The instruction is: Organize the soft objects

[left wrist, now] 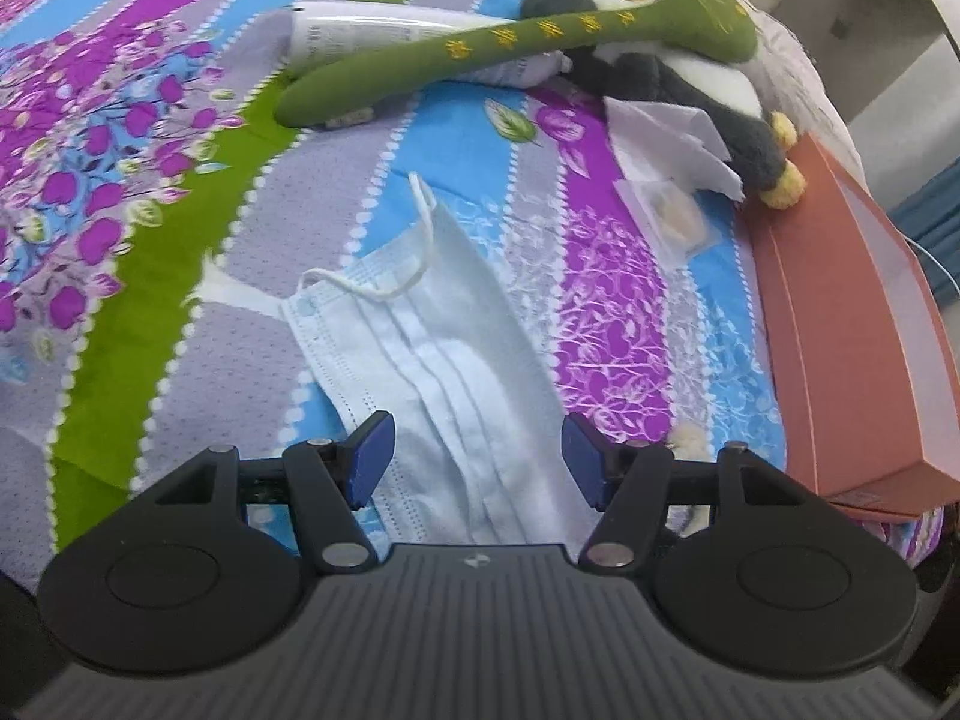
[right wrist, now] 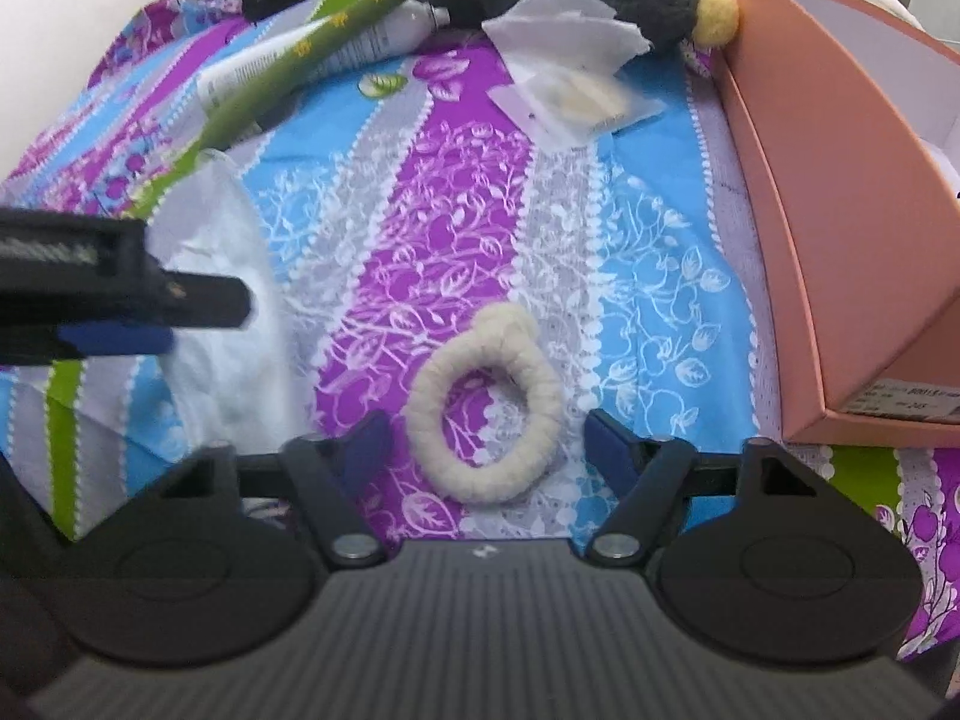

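Nearest to you: your right gripper [right wrist: 483, 450] stands with the jaws apart and nothing pressed between the pads; the cream hair tie [right wrist: 483, 405] lies on the bed sheet [right wrist: 660, 312] between the two blue fingers and a little ahead of them.
Hair tie shape: an oval loop, lying flat, with its long axis running from near the gripper away and slightly to the right; the thick twisted end points away from you.
Key relation: I judge the tips must come forward and down over the loop, so that closing across its short width catches both sides.
Left gripper [left wrist: 477, 459]: jaws also apart, holding nothing; the pale blue face mask [left wrist: 432, 324] lies flat directly between and beyond the fingers.
Mask axis: its long side runs away from the gripper, and the ear loops are at the far end.
Nearer hand: right for the hair tie, left for the mask.
Box: the orange box [right wrist: 840, 192] stands open at the right, just beside the hair tie; probably the place for both.
Farther back: green plush snake [left wrist: 516, 42] lies over a penguin toy [left wrist: 690, 84].
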